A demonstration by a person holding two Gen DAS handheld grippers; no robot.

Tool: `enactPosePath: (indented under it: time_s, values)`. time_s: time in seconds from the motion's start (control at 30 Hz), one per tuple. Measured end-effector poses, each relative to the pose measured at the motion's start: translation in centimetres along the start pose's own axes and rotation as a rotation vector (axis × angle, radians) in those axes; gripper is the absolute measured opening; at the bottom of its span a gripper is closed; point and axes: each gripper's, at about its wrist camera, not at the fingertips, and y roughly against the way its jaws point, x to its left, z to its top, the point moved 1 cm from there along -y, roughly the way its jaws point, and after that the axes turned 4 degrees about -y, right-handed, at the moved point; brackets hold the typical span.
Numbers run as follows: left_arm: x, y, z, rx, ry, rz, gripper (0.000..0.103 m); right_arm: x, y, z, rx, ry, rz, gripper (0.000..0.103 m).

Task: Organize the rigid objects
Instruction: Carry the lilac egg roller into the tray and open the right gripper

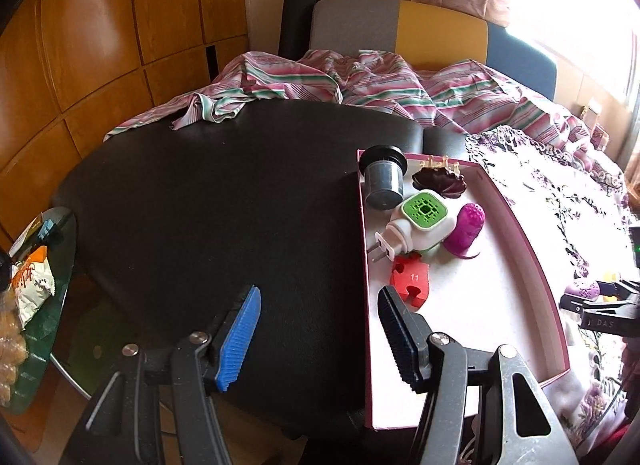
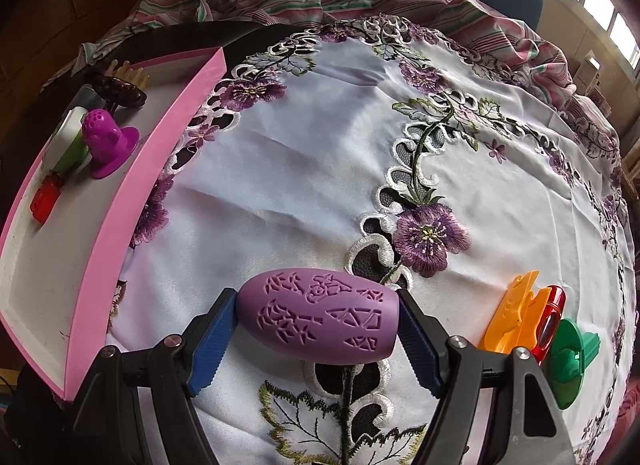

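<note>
Right gripper clenched on a purple egg, pads pressed to both its ends, held just above the embroidered cloth. Egg carved with cut-out patterns, lying crosswise between the fingers. Seen also from the left wrist view at the far right edge, small and partly hidden.

Left gripper released, nothing between its blue pads, hovering over the near left edge of the pink tray and the black tabletop.

Inside the tray, gathered toward the far end: a dark cylinder tipped at the far left corner, a dark brown hair clip beside it, a white plug-in with green grille, a magenta thimble-like piece touching the plug-in's right side, and a red puzzle block marked 11 just in front of the plug-in. Near half of the tray bare.

Tray set on the cloth's left side, its left part over the black tabletop.

On the cloth, right of the held egg and well apart from the tray: an orange clip, a red piece and a green piece, close together and overlapping.

Striped fabric bunched beyond the table. Snack packets at the left on a glass surface.
</note>
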Motion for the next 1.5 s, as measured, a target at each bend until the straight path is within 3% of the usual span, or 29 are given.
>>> enactPosePath:
  time_s: [0.43,0.87,1.17,1.5]
  values:
    - [-0.2,-0.3,-0.5,0.010,-0.005,-0.012,0.062,1.4,2.5,0.9,-0.071,-0.032,0.043,0.078]
    - [0.3,-0.7,-0.9,0.024,0.002,-0.012,0.062,9.0,7.2,3.2,-0.196,0.068,0.203,0.078]
    - [1.1,-1.2,-1.3,0.037,0.020,-0.008,0.062,14.3,5.6,3.6,-0.158,0.146,0.258,0.078]
    - [1.6,-1.4,-1.5,0.040,0.034,-0.002,0.062,15.7,3.6,3.4,-0.117,0.168,0.226,0.078]
